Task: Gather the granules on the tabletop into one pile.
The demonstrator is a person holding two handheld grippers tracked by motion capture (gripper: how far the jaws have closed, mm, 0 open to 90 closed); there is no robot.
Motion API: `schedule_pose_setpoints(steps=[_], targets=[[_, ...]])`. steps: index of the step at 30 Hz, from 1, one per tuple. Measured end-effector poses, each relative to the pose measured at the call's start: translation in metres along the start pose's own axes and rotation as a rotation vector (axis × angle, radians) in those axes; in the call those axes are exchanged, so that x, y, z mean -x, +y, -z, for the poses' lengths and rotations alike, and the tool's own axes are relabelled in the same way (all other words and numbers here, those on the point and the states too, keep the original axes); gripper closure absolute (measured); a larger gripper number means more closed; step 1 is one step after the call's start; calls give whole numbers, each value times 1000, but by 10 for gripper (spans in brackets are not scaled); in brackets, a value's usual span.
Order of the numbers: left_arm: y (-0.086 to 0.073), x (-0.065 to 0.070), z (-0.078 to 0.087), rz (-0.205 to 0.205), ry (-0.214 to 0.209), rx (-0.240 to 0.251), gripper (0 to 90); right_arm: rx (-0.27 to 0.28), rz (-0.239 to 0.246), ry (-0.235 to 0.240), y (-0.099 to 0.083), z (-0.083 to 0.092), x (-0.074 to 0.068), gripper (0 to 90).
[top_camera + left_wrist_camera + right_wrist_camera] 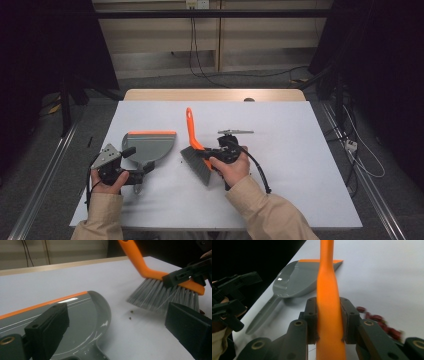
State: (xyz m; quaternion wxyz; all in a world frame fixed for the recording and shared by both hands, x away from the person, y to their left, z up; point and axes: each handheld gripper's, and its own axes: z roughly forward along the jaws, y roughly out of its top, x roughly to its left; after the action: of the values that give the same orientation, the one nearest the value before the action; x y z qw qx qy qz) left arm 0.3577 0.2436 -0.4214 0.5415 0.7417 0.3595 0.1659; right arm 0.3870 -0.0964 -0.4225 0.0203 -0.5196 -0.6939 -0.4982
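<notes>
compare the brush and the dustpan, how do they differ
The brush is clamped in the right gripper and held off the table; the dustpan lies flat, and the left gripper is open by its handle. The brush has an orange handle and grey bristles; the dustpan is grey with an orange lip. Both are grey and orange.

White worktop (300,165) with a wooden far edge. Small metal clip-like object (235,132) lies on it past the middle. Tiny dark crumbs (130,315) and a cluster of red beans (382,323) on its surface. Black cables (200,60) trail across the floor behind; wall socket (196,4) above.
</notes>
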Motion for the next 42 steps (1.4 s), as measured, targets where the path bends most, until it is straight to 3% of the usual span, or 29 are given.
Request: schedule_pose_setpoints(steps=[7,10,12,24,31,42], targets=[[0,-2,1,0,-1,1,53,-37,-4,8,1,-39,-19,715],[0,-3,2,5,3,2,53,-50,12,-41,0,-48,-17,714],[0,-3,2,4,3,2,53,-67,-34,-45,1,-47,-10,713],[0,-1,1,2,5,5,53,-39,-87,-133,-4,-11,20,709],[1,0,1,-4,4,2,53,-24,-127,-161,-9,11,37,707],[1,1,0,-13,6,-1,54,-4,-146,-195,-14,39,52,706]])
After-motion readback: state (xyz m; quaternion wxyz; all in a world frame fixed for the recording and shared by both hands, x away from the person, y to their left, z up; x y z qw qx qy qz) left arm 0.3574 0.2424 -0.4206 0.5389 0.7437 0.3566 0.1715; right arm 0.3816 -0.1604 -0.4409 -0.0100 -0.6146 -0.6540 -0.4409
